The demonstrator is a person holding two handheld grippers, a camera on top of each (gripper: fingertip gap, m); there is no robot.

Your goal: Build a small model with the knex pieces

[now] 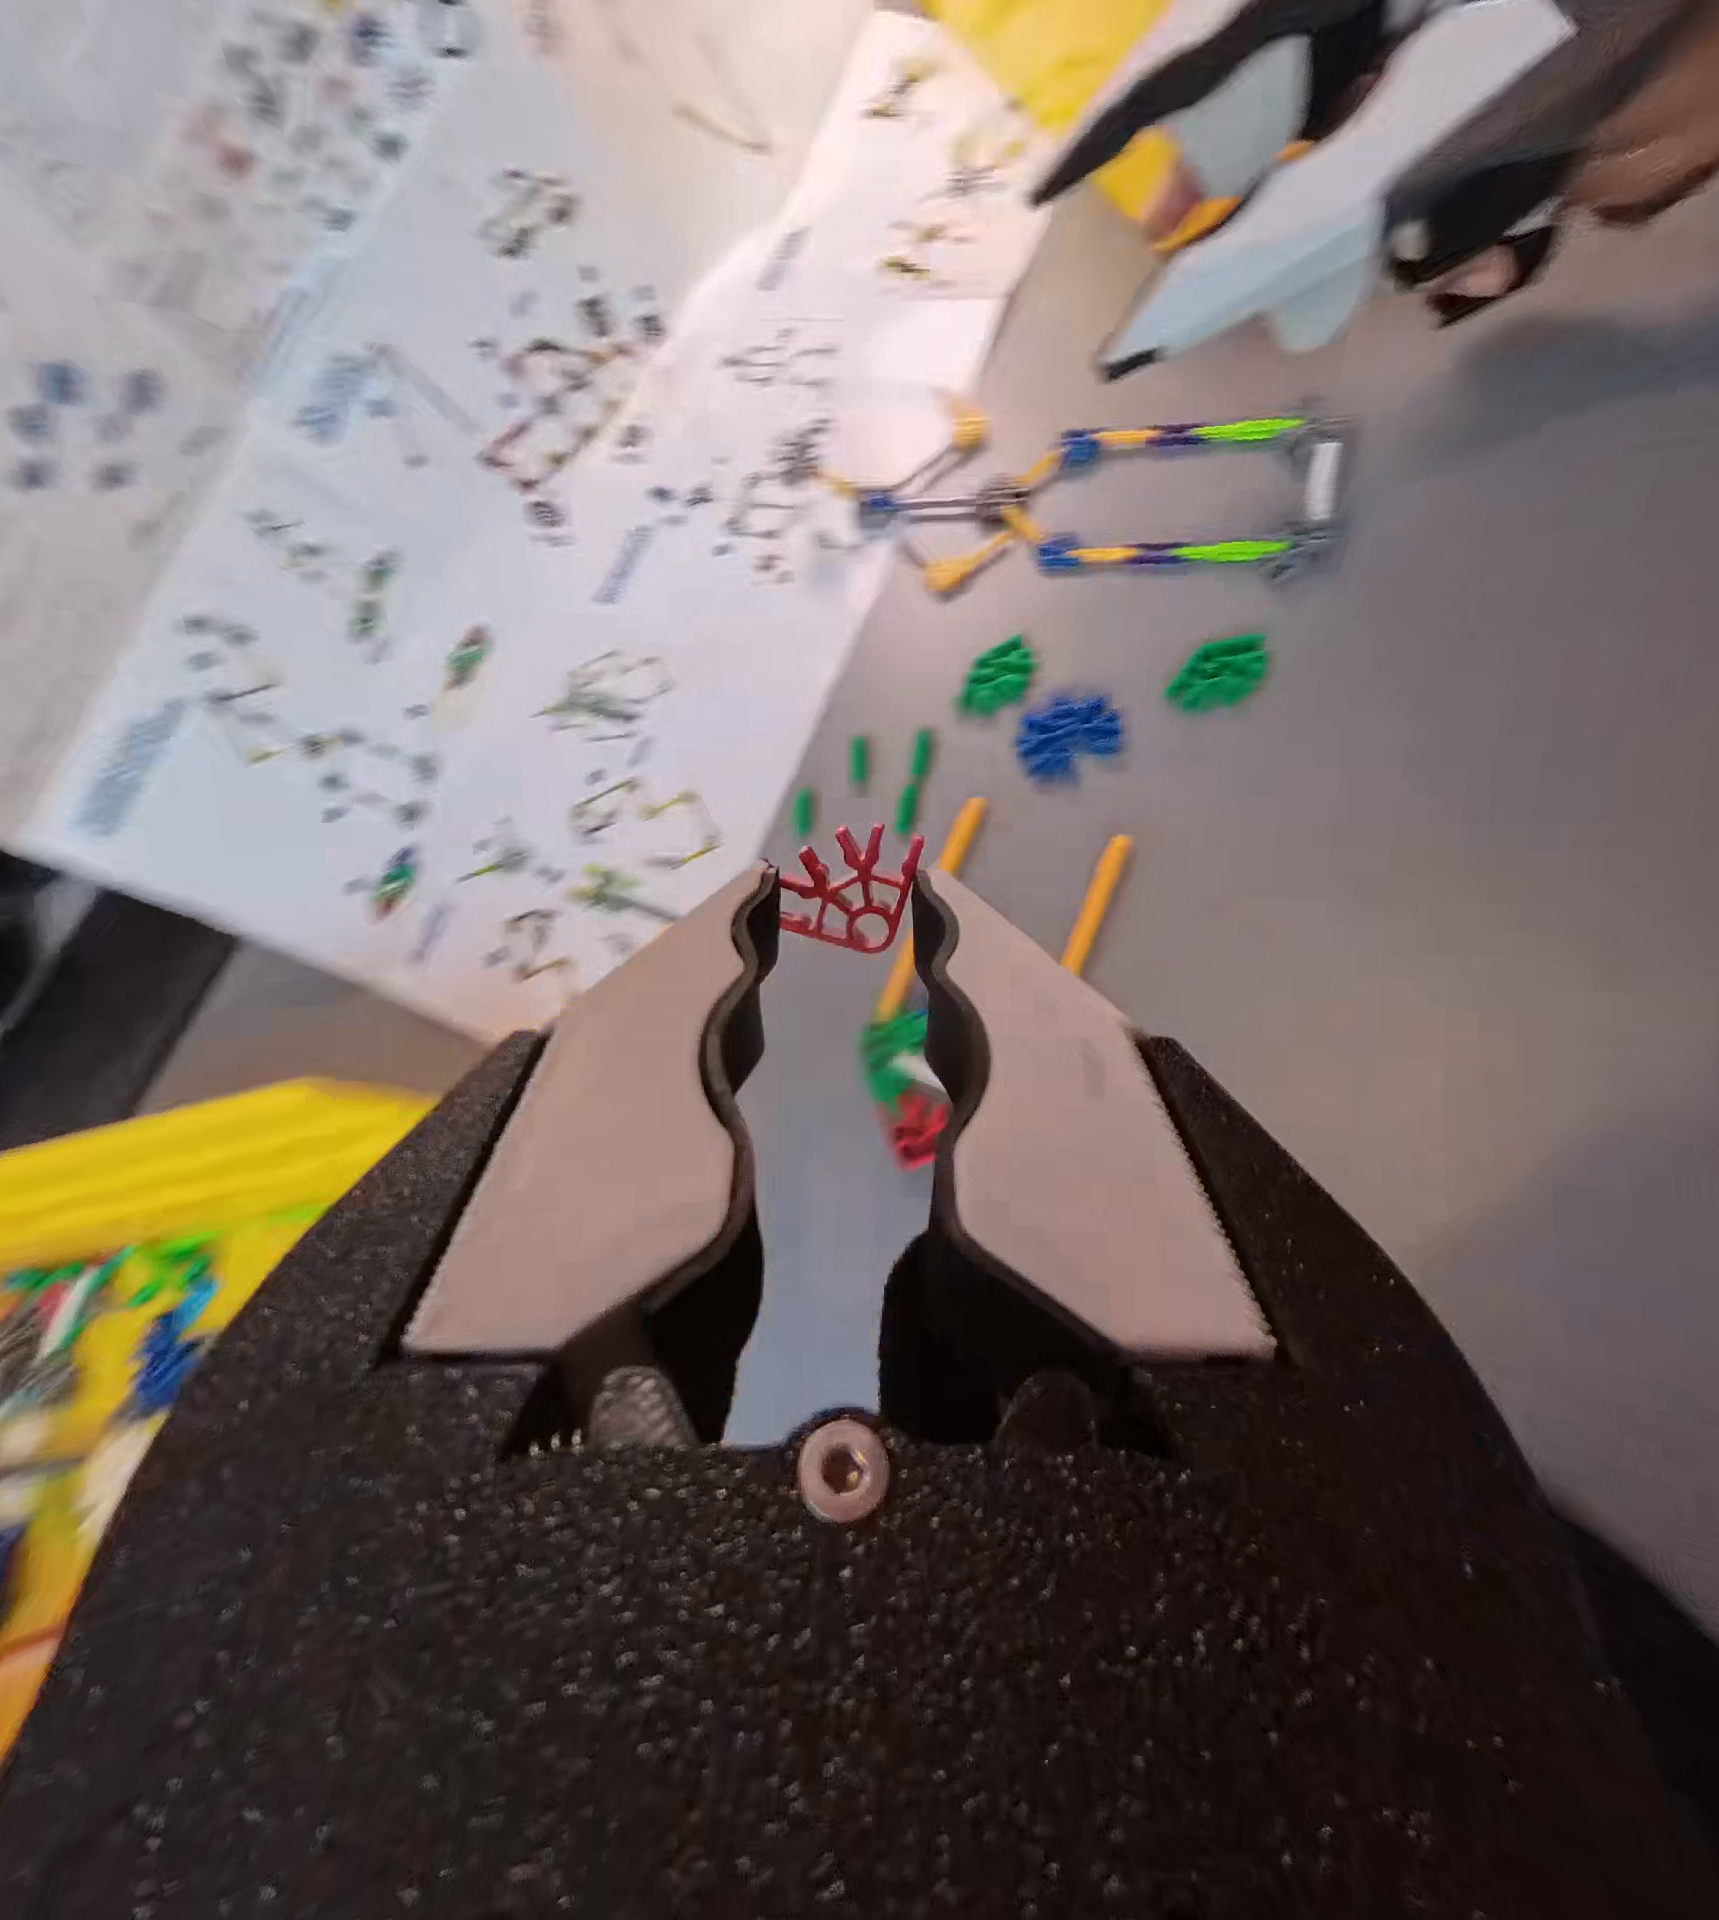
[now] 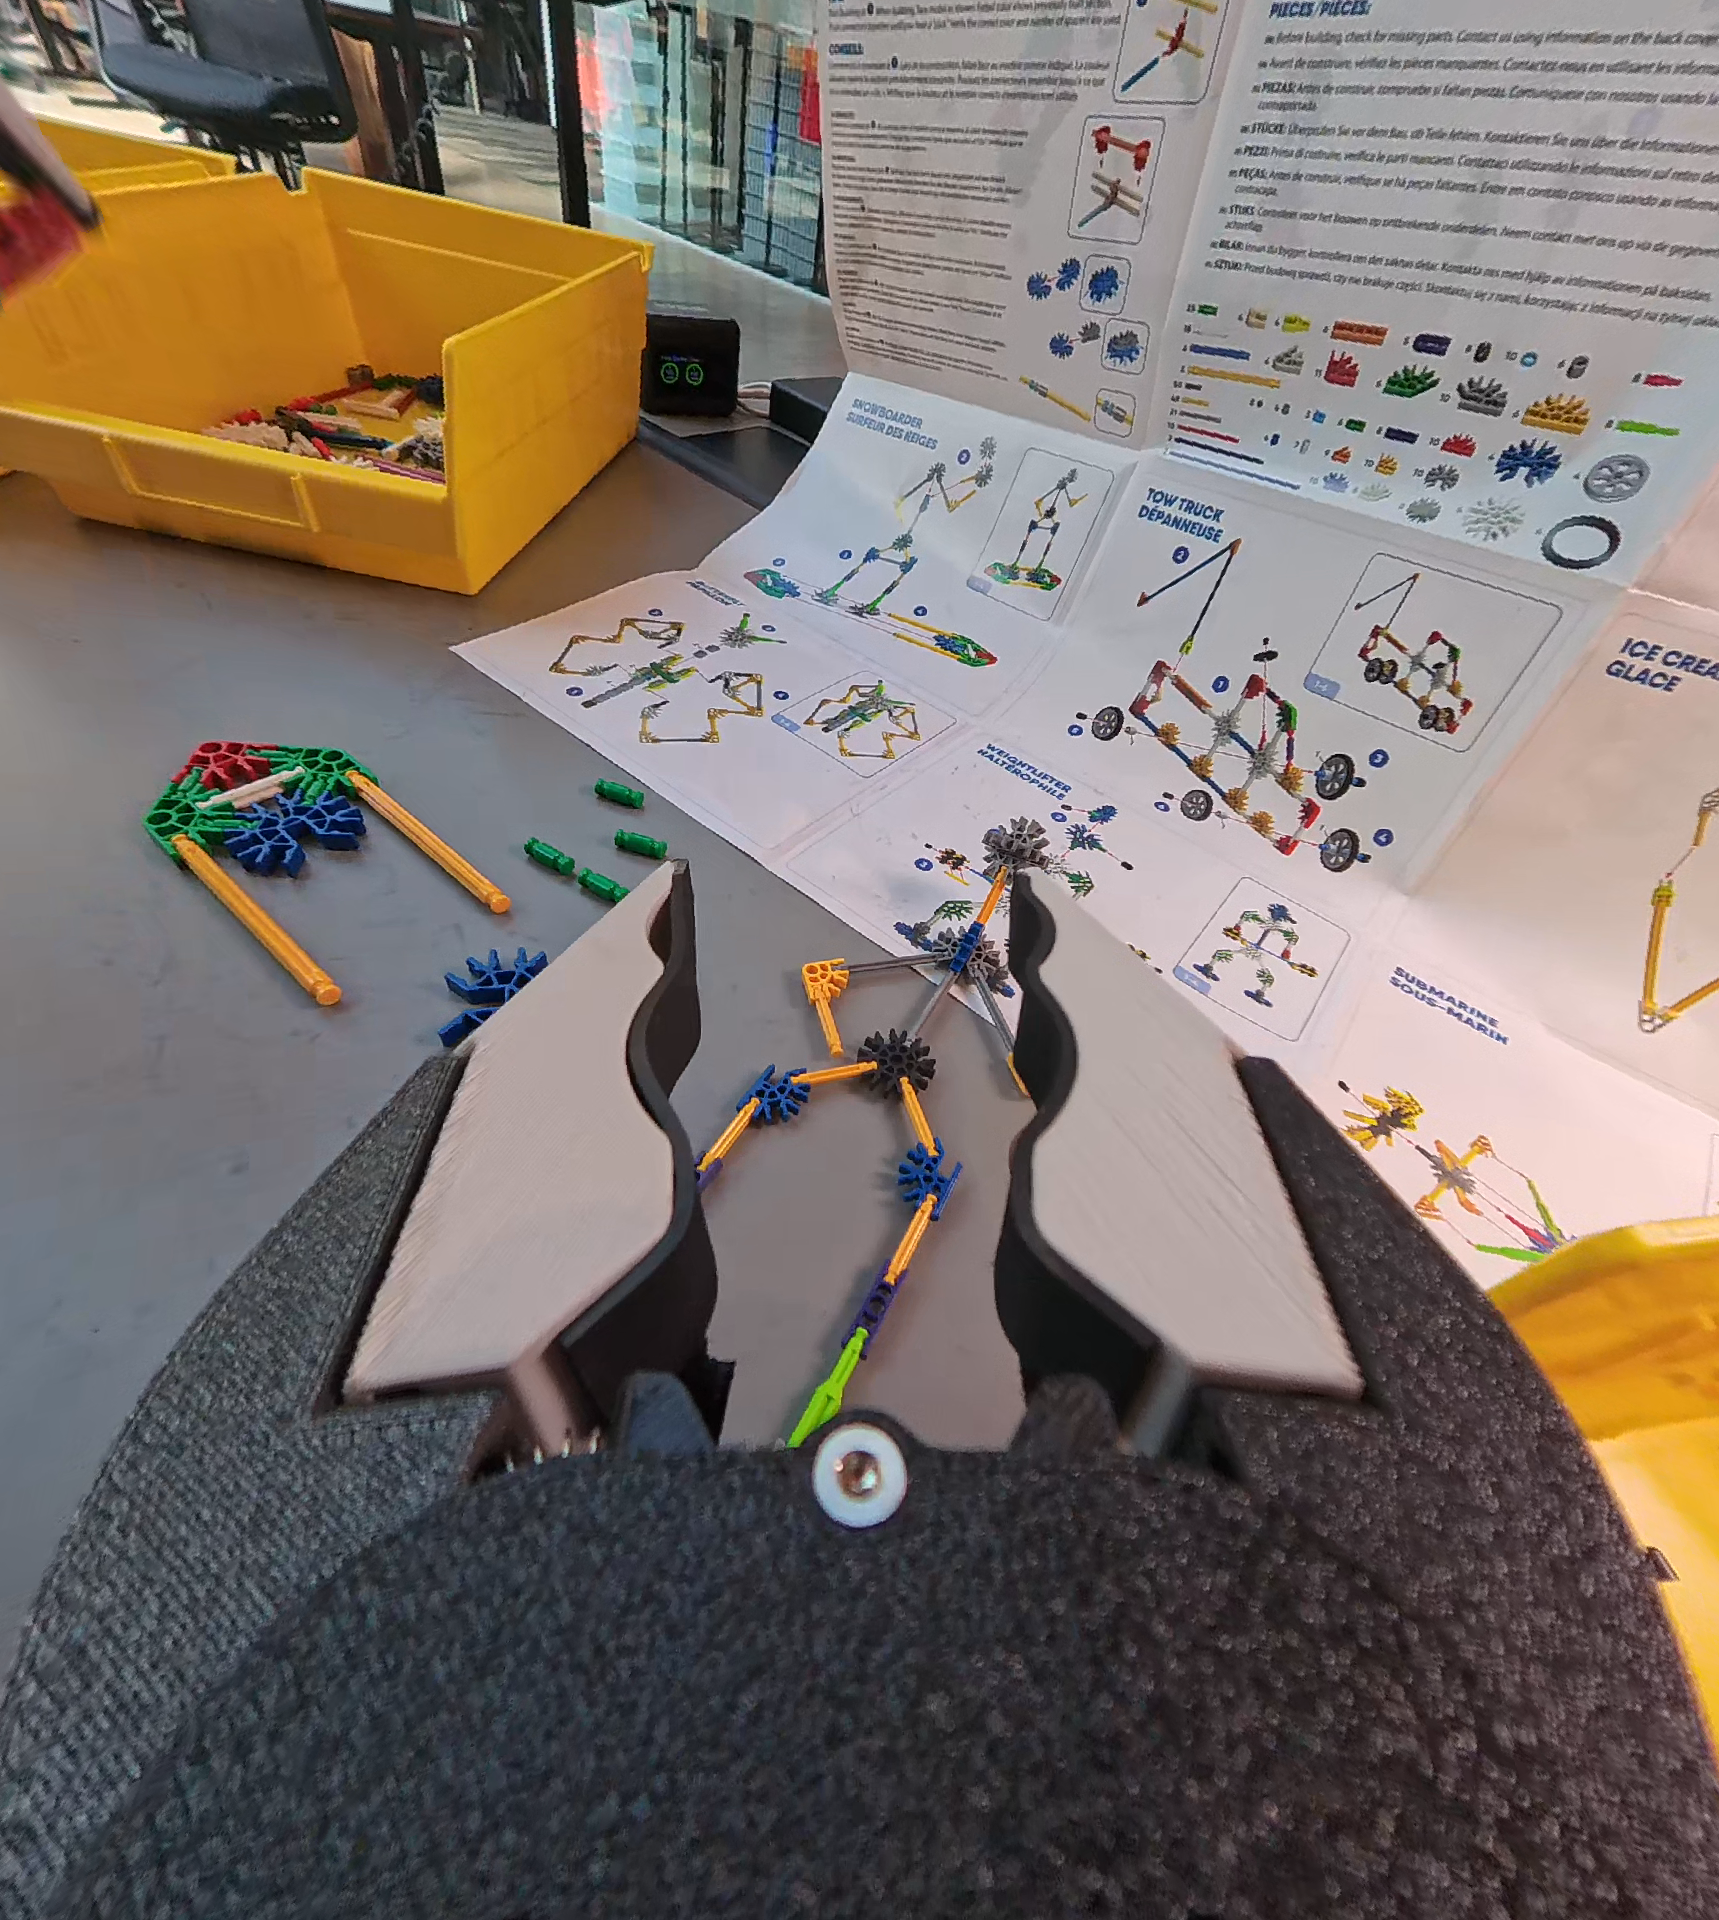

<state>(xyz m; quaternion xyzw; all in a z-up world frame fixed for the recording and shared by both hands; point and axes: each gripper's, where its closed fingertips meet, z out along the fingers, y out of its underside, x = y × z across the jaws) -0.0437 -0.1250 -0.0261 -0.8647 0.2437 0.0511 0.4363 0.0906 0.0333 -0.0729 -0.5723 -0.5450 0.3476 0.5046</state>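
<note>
L gripper [image 1: 847,902] pinching red connector [image 1: 847,899] at tips. R gripper [image 2: 847,914] jaws apart, empty, over rod-and-connector assy [image 2: 876,1101].

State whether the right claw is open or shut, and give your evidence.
Open. In the right wrist view the right claw has its fingers wide apart, gripping nothing; the rod-and-connector figure lies on the grey table between them.

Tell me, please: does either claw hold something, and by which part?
The left claw pinches a red connector piece by its two outer edges, at the fingertips. The right claw is open and holds nothing.
</note>
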